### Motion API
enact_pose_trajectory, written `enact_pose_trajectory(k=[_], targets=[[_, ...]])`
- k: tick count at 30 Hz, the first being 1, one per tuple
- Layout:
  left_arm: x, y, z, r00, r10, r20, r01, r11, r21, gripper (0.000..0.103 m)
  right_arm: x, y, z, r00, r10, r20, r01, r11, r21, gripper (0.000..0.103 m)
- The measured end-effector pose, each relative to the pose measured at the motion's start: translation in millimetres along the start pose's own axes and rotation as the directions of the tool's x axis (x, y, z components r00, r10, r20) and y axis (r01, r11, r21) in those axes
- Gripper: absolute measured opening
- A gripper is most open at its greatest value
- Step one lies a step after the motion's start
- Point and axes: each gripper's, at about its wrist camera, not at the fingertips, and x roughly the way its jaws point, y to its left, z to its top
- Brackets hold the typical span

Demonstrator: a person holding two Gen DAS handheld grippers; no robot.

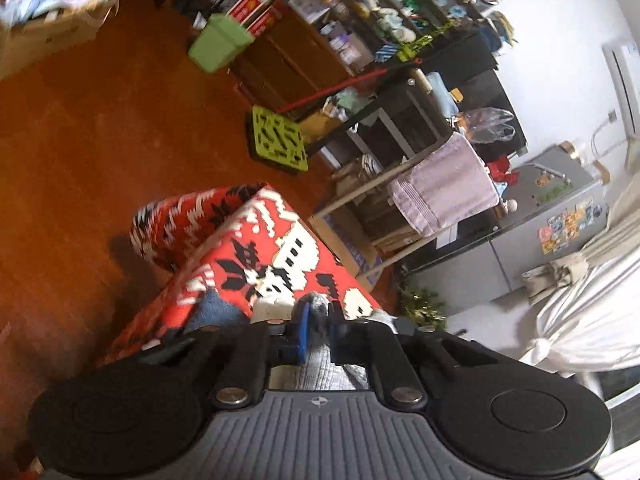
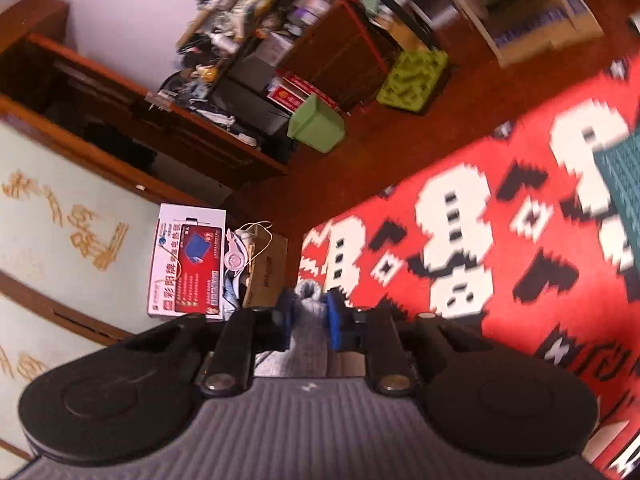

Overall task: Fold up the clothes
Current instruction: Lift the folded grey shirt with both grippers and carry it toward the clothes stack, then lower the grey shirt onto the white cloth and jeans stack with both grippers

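A grey knitted garment (image 1: 320,364) is pinched between the blue pads of my left gripper (image 1: 318,320), which is shut on it above a red, white and black patterned cover (image 1: 280,248). In the right wrist view my right gripper (image 2: 310,312) is shut on another part of the grey garment (image 2: 308,336), whose bunched edge pokes out past the fingertips. The same patterned cover (image 2: 480,220) spreads to the right of that gripper. A teal knitted piece (image 2: 624,176) lies on the cover at the far right edge.
Red-brown floor (image 1: 100,140) lies beyond the cover. A green bin (image 1: 218,42), a green crate (image 1: 280,138), cluttered shelves (image 1: 360,20) and a rack with a lilac towel (image 1: 444,184) stand behind. A printed box (image 2: 186,260) and a wooden cabinet (image 2: 120,112) sit at left.
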Motion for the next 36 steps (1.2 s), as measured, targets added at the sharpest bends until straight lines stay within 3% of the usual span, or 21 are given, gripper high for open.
enact_pose_trajectory(k=[3,5,8,10,12,17,20,26,29,36], targets=[[-2,-4,-1,0.999,-0.024,0.04,0.022,0.998,0.053,0.006,-8,14,-4,0.996,0.051,0.075,-0.04,0.988,-0.148,0.015],[0,-1,-2,0.998,-0.021,0.058,0.017,0.997,0.072,0.006,-4,14,-6,0.997,0.034,0.076,-0.02,0.983,-0.18,0.015],[6,4,-5,0.998,0.01,0.056,-0.015,0.996,0.085,0.009,3,0,-8,0.998,0.021,0.059,-0.015,0.995,-0.1,0.028],[5,7,-6,0.998,0.021,0.06,-0.024,0.998,0.062,0.023,1,-11,-8,0.997,0.033,0.076,-0.031,0.999,-0.021,0.044],[-1,12,-5,0.997,0.007,0.072,-0.009,0.999,0.031,0.028,-9,-15,-8,0.994,0.042,0.106,-0.044,0.999,0.017,0.047],[-27,14,-9,0.996,-0.005,0.092,0.003,1.0,0.027,0.037,-45,-12,-13,0.989,0.083,0.125,-0.087,0.996,0.028,0.046],[-41,8,-20,0.997,-0.004,0.075,-0.001,0.998,0.055,0.038,-58,-11,-28,0.993,0.1,0.064,-0.104,0.993,0.059,0.029],[-67,-9,-46,0.996,0.013,0.083,-0.024,0.991,0.131,0.038,-60,-17,-54,0.986,0.165,0.007,-0.164,0.977,0.138,0.027],[-73,-24,-54,0.996,0.032,0.086,-0.049,0.977,0.205,0.036,-55,-18,-59,0.988,0.154,-0.011,-0.15,0.978,0.145,0.027],[-57,-39,-70,0.995,0.098,0.0,-0.091,0.93,0.355,0.029,-62,-26,-72,0.981,0.19,-0.026,-0.183,0.968,0.17,0.027]])
